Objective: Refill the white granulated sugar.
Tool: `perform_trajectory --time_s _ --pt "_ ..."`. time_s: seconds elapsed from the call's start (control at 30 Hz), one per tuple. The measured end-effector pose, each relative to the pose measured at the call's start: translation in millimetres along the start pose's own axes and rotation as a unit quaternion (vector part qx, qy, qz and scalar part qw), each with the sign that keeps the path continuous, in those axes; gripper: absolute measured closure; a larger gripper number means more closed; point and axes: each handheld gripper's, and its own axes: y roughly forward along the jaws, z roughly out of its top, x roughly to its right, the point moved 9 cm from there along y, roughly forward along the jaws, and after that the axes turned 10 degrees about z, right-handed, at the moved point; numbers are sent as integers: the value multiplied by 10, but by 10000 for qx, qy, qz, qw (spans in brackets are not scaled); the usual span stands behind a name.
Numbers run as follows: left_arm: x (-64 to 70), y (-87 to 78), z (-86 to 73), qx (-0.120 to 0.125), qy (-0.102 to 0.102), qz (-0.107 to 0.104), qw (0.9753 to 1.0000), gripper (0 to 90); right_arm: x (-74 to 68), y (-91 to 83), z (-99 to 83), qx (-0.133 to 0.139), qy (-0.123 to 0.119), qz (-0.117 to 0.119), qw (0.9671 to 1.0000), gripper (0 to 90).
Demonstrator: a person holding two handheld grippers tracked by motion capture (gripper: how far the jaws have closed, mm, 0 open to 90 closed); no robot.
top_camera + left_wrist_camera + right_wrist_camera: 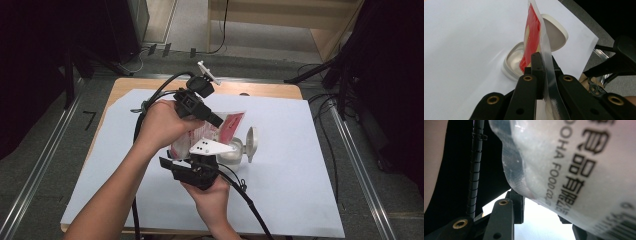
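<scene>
Nearest, right gripper (pixel 192 159), held low over the white sheet (pixel 300 190), jaws closed on the lower edge of the packet (pixel 210 131); printed film close above its jaws in the right gripper view. Packet (pixel 532 37) raised off the table between both grippers, red and clear, nearly edge-on. Beyond, left gripper (pixel 216 120), jaws pinched shut on the packet's clear sealed rim. Under and just behind the packet, open white container (pixel 511 62), with hinged lid (pixel 555 33) tipped back.
</scene>
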Motion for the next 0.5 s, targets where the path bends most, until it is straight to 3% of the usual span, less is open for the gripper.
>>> perform_trajectory --time_s 0.2,0.5 --pt "-25 13 -17 -76 40 -15 10000 888 -9 9 -16 -54 72 97 9999 643" --pt "-22 2 -61 74 -74 -158 9998 886 -28 7 -61 -170 24 78 9998 634"
